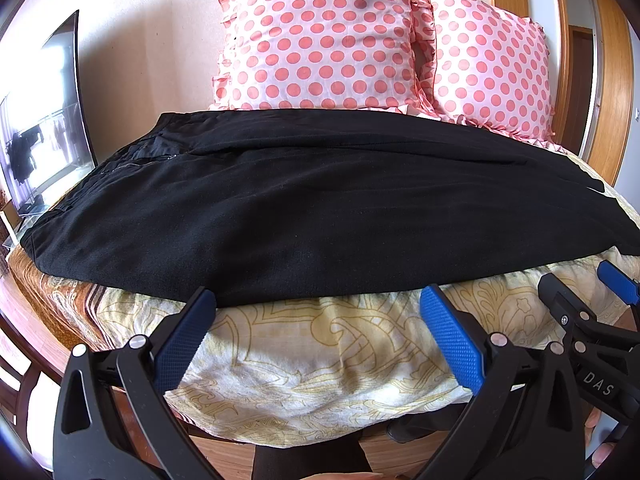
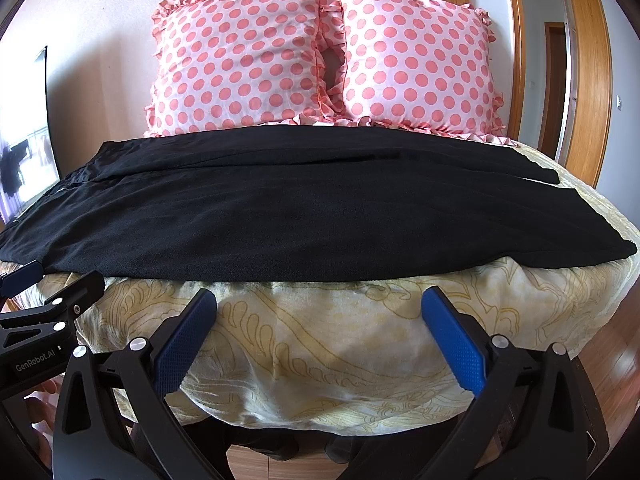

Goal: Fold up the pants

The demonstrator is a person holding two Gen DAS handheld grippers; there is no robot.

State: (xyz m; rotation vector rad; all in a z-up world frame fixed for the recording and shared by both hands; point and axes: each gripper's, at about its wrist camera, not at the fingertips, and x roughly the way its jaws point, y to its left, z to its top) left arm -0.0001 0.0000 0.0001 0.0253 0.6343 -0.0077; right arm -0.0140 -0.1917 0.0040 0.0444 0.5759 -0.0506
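The pants point(image 1: 320, 208) are matt black cloth with a fine, slightly fuzzy weave, lying on a thin, creased cream bedspread point(image 1: 320, 360) printed with yellow scrollwork. At the top of the frame, the polka-dot pillows point(image 2: 320, 56) are smooth, faintly sheeny pink fabric with ruffled edges. The left gripper point(image 1: 320, 308) is matt black plastic with blue, finely knurled rubbery pads point(image 1: 452, 336) and shiny metal rivets; glossy wood trim runs down the right edge.

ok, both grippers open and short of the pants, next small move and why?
Probably ease both forward to the black pants' near edge and pinch it: left gripper and right gripper are open, empty, over the yellow bedspread, and the pants lie flat.
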